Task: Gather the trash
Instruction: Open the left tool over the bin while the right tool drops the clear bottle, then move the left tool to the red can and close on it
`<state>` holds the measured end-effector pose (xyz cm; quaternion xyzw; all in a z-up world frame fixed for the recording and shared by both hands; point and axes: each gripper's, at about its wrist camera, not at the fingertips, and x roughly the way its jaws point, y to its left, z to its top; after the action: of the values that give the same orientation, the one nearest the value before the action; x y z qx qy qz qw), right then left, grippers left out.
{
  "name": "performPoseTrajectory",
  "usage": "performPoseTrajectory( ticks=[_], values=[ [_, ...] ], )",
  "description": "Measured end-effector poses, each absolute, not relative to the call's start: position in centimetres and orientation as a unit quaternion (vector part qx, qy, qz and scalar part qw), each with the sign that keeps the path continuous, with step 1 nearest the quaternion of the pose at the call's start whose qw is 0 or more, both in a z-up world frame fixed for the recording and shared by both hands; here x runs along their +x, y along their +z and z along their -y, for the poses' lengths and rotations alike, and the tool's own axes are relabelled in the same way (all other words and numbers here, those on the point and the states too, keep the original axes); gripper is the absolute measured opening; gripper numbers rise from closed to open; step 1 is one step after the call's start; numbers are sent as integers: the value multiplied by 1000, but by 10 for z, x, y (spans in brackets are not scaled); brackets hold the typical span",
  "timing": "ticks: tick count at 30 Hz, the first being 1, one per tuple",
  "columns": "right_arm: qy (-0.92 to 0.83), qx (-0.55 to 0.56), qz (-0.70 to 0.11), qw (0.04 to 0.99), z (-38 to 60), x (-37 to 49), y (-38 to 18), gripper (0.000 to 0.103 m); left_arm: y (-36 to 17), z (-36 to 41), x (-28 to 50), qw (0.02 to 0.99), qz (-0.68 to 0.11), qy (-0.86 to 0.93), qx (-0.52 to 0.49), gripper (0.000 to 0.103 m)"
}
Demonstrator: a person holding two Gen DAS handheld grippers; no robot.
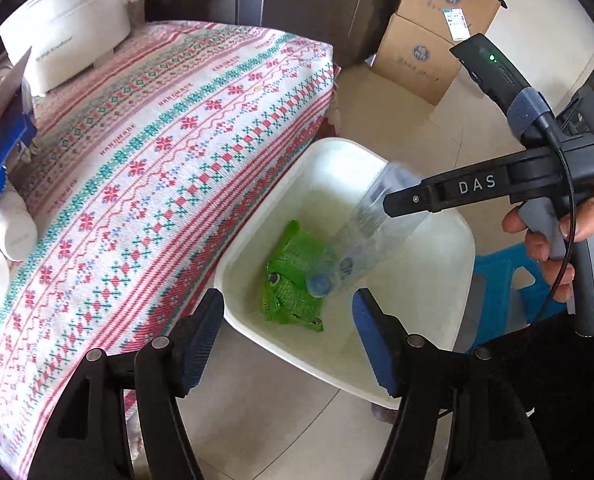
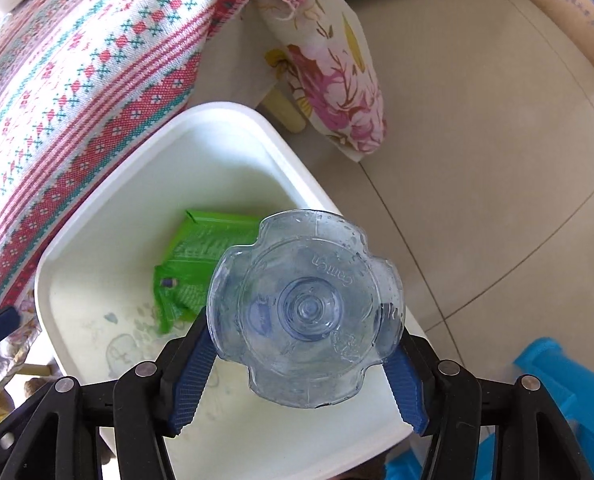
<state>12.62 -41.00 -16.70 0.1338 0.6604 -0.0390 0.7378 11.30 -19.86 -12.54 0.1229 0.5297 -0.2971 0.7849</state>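
A white plastic bin (image 1: 463,240) (image 2: 109,200) stands on the floor beside the table. A crumpled green wrapper (image 1: 293,276) (image 2: 193,256) lies in its bottom. My right gripper (image 1: 389,202) (image 2: 305,356) is shut on a clear empty plastic bottle (image 1: 373,232) (image 2: 305,312) and holds it cap-down over the bin's opening. My left gripper (image 1: 289,340) is open and empty, hovering above the bin's near rim at the table edge.
A table with a red and teal patterned cloth (image 1: 157,160) (image 2: 57,80) sits left of the bin. On it are a white pot (image 1: 65,36) and a blue packet (image 1: 1,168). Cardboard boxes (image 1: 429,40) stand at the back. A blue stool (image 1: 505,292) (image 2: 569,400) stands right of the bin.
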Motion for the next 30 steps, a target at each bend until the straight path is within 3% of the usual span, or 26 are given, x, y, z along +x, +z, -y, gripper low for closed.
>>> performPoseTrajectory(
  ticks=[2, 6, 16, 25, 27, 30],
  values=[
    [-23, 155, -654, 740, 407, 128, -165, 69, -118, 190, 110, 793, -524, -290, 115, 71],
    [5, 182, -632, 753, 401, 131, -150, 80, -107, 172, 112, 809, -510, -276, 99, 76],
    [45, 154, -553, 818, 362, 119, -84, 84, -61, 111, 117, 851, -463, -235, 80, 81],
    [84, 92, -485, 866, 306, 112, -28, 90, -26, 32, 126, 891, -429, -143, 40, 93],
    [91, 88, -478, 869, 294, 116, -21, 90, -19, 11, 129, 903, -413, -113, 32, 101],
    [101, 80, -466, 875, 276, 121, -11, 90, -11, -27, 138, 914, -402, -55, 16, 103]
  ],
)
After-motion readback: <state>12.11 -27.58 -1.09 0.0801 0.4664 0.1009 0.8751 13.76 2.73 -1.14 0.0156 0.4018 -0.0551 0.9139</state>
